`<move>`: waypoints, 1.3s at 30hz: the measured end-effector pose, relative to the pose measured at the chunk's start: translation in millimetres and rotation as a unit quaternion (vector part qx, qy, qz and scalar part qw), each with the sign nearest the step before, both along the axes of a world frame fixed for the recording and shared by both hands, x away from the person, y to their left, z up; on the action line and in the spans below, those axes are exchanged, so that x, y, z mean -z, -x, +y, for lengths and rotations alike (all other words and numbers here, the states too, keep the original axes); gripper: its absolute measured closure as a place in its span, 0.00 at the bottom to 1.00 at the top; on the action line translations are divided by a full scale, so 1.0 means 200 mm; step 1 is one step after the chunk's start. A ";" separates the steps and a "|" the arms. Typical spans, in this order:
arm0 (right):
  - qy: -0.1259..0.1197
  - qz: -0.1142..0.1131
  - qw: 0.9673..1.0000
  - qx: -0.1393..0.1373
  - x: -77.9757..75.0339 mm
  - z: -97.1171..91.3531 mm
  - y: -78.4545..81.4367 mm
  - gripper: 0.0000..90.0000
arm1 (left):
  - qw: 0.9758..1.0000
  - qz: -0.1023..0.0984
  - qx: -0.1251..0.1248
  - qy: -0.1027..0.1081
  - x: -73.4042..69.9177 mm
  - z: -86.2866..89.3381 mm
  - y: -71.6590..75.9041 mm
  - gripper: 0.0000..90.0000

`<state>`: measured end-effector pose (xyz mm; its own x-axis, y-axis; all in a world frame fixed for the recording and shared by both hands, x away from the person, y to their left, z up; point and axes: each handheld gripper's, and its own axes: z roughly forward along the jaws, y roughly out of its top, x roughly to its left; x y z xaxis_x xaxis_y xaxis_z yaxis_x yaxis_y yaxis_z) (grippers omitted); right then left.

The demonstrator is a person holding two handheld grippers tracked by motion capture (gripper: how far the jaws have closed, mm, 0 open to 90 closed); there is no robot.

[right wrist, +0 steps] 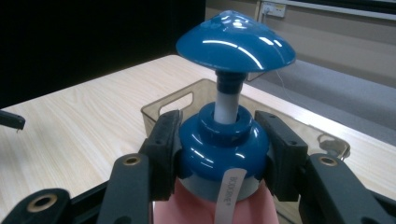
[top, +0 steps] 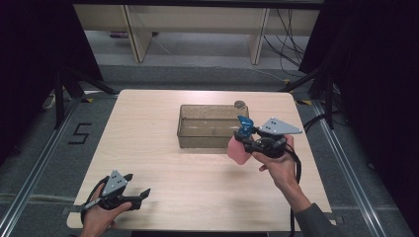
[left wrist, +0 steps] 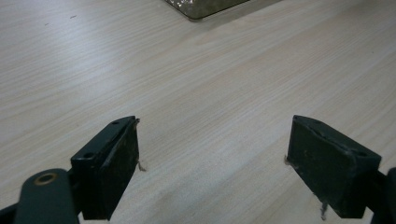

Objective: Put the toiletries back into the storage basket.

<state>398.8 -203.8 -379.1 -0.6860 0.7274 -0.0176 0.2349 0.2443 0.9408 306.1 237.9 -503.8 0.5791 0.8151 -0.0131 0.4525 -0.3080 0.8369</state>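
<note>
A pale wooden table [top: 163, 163] carries a clear brownish plastic bin [top: 210, 126] toward its far side. Just in front of the bin's right end, the right gripper [top: 245, 140] holds a pink pump bottle [top: 238, 149] above the tabletop, its jaws clamped on the bottle's blue collar [right wrist: 223, 149] beneath the blue pump head [right wrist: 236, 41]. Near the table's front left corner, the left gripper [top: 141, 195] sits low, jaws wide apart with nothing between them.

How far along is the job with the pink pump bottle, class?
Done: the right claw has gripped the pink pump bottle with the blue cap by its collar. In hand: it is held above the table beside the clear brown plastic bin. Left: setting it down, probably in the bin.
</note>
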 end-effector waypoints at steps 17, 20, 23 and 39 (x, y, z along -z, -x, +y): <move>-0.007 0.002 1.000 0.004 -0.05 0.01 -0.11 0.60 | 1.000 -0.003 0.001 0.008 0.00 0.00 0.00 0.18; -0.007 -0.008 1.000 0.004 -0.07 0.02 -0.13 0.60 | 1.000 -0.003 0.000 0.008 0.00 0.00 0.00 0.18; 0.000 -0.007 1.000 0.005 -0.09 0.02 -0.15 0.60 | 1.000 -0.002 -0.002 0.005 0.00 0.00 0.00 0.18; -0.008 -0.010 1.000 0.021 -0.13 0.02 -0.27 0.60 | 1.000 -0.003 -0.003 0.012 0.00 -0.01 0.00 0.18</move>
<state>452.0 -200.0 -352.3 -0.6545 0.7559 -0.0181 0.2265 0.2188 0.9491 306.6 236.8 -504.5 0.5743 0.8181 -0.0288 0.4497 -0.2858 0.8462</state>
